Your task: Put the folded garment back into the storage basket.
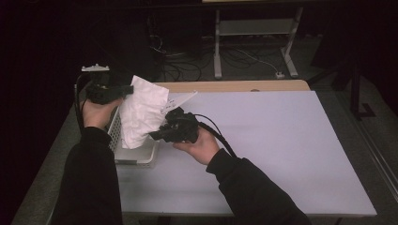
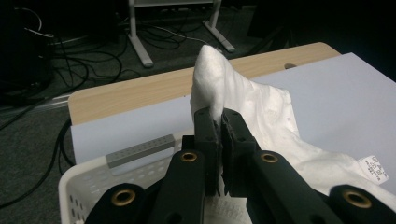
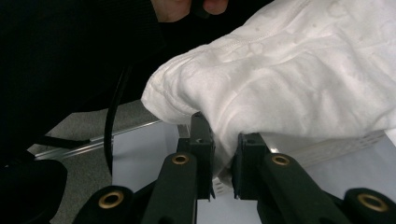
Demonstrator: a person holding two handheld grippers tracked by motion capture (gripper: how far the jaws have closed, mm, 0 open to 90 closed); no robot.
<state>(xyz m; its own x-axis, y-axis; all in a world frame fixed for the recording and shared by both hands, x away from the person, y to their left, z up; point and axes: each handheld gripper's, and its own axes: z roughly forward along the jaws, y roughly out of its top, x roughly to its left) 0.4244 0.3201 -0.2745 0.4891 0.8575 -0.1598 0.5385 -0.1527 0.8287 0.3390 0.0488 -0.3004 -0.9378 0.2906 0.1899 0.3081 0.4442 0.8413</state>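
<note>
A white garment (image 1: 141,110) hangs above a white perforated basket (image 1: 141,158) at the table's left side. My left gripper (image 1: 127,88) holds its upper left corner; in the left gripper view the jaws (image 2: 219,125) are shut on a peak of the garment (image 2: 243,95), with the basket rim (image 2: 77,181) below. My right gripper (image 1: 153,136) grips the garment's lower right edge. In the right gripper view a thick fold of the garment (image 3: 280,79) is pinched at the gripper (image 3: 224,156). A printed label (image 2: 376,167) is sewn to the fabric.
The table top (image 1: 281,140) is white, with a wooden strip (image 1: 234,86) along the far edge. Beyond it lie floor cables (image 1: 244,56) and the white legs of another desk (image 1: 217,51). The person's dark sleeve (image 3: 70,51) is close to the right gripper.
</note>
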